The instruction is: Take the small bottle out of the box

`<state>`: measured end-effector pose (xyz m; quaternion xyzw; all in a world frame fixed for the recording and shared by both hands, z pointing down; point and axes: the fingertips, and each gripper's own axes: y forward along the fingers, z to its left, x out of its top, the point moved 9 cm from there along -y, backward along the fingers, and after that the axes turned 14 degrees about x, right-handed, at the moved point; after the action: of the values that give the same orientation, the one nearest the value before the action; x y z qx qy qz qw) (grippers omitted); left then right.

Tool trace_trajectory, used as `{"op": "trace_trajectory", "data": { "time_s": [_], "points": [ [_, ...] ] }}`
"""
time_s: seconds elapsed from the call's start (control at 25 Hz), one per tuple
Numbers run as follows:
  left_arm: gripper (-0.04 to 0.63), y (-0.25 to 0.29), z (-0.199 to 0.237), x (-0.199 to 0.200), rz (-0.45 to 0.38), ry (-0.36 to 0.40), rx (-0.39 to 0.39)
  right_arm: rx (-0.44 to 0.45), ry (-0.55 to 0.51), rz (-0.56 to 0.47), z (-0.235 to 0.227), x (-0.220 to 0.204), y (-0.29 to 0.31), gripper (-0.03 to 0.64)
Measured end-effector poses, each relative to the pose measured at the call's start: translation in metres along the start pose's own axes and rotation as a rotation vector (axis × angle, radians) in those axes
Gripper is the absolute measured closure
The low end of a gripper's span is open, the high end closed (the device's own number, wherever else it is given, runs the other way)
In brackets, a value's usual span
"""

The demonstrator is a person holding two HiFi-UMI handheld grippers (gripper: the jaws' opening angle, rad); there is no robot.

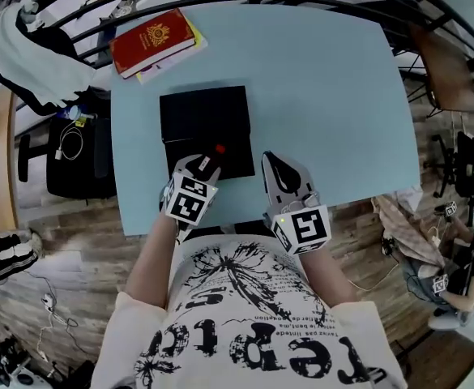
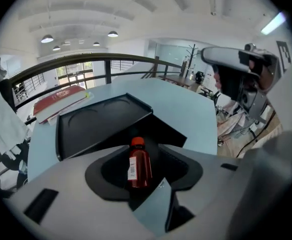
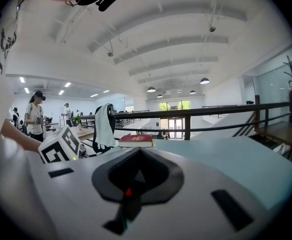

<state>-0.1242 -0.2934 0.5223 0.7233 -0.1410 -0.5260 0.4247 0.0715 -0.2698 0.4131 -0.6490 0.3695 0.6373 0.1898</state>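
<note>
The small brown bottle [image 2: 139,165], red-capped with a white label, stands upright between the jaws of my left gripper [image 2: 147,180]. Those jaws are open, with a gap beside the bottle and light-blue table showing below it. Behind it is the black box [image 2: 171,134], its lid [image 2: 98,121] folded back. In the head view the left gripper [image 1: 207,165] reaches over the box's near edge [image 1: 235,162], and the bottle's red cap [image 1: 219,148] shows at its tips. My right gripper [image 1: 274,164] rests on the table beside the box, its jaws shut and empty [image 3: 136,156].
A red book [image 1: 153,40] on yellow paper lies at the far left corner of the light-blue table [image 1: 326,96]. A black railing with a white garment [image 1: 34,59] runs behind. A black chair [image 1: 74,156] stands left of the table.
</note>
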Motion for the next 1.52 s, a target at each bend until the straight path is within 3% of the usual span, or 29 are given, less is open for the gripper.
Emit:
{"op": "trace_trajectory", "data": {
  "time_s": [0.08,0.28,0.48,0.64,0.76,1.28,1.52],
  "points": [
    [0.385,0.014,-0.001,-0.001,0.032,0.011,-0.016,0.003,-0.007,-0.011,-0.002,0.003,0.0,0.606],
    [0.364,0.041,-0.003,-0.004,0.129,0.017,-0.039,0.006,-0.022,-0.033,-0.011,0.006,-0.001,0.606],
    [0.359,0.06,-0.003,-0.012,0.23,0.044,-0.03,-0.01,-0.018,-0.041,-0.026,0.01,0.001,0.606],
    [0.356,0.069,-0.006,-0.015,0.288,-0.004,-0.046,-0.022,-0.003,-0.034,-0.038,0.009,0.002,0.606],
    [0.359,0.075,-0.008,-0.013,0.315,0.004,-0.055,-0.021,-0.001,-0.032,-0.044,0.009,0.002,0.606],
    [0.367,0.074,-0.009,-0.015,0.297,0.021,-0.046,0.0,-0.009,-0.046,-0.044,0.012,0.0,0.606],
    [0.367,0.041,-0.006,-0.005,0.171,0.001,-0.005,0.02,-0.031,-0.05,-0.036,0.017,0.0,0.606]
  ]
}}
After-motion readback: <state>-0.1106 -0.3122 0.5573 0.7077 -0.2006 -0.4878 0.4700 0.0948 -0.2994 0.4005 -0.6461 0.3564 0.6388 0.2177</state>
